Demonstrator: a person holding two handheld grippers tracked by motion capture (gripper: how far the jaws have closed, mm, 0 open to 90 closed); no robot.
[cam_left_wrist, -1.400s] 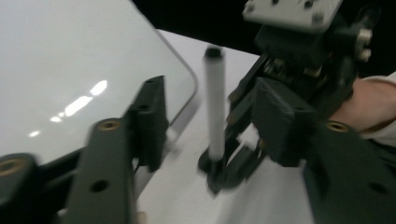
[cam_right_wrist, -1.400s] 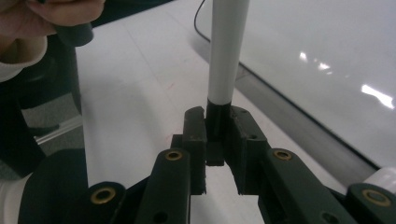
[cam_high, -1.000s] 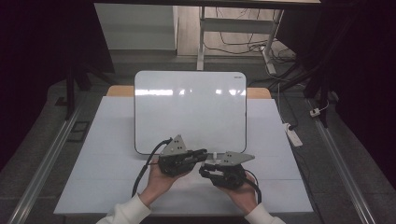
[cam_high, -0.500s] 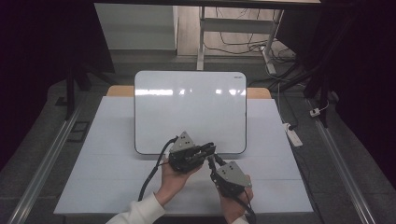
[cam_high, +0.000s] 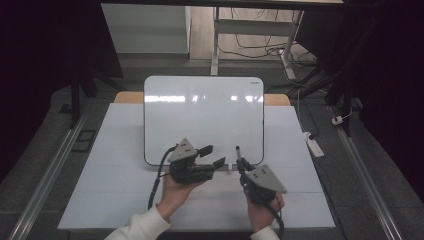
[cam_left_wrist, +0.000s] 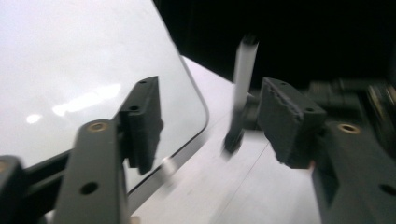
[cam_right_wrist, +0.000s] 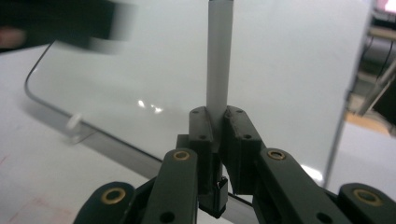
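While hovering over the whiteboard (cam_high: 202, 115) front edge, right gripper (cam_high: 242, 163) clenching an upright marker (cam_right_wrist: 218, 60), left gripper (cam_high: 212, 156) just beside, jaws spread, grasping nothing.

High view: dim room, dark surround; white table top (cam_high: 125, 165) evenly lit. Glossy white rectangular whiteboard (cam_high: 200, 117) carries a row of overhead-lamp glare spots. Left gripper view: motion blur, grey marker pen (cam_left_wrist: 243, 84) smeared. Right gripper view: near parts sharp, top-left corner blurred.
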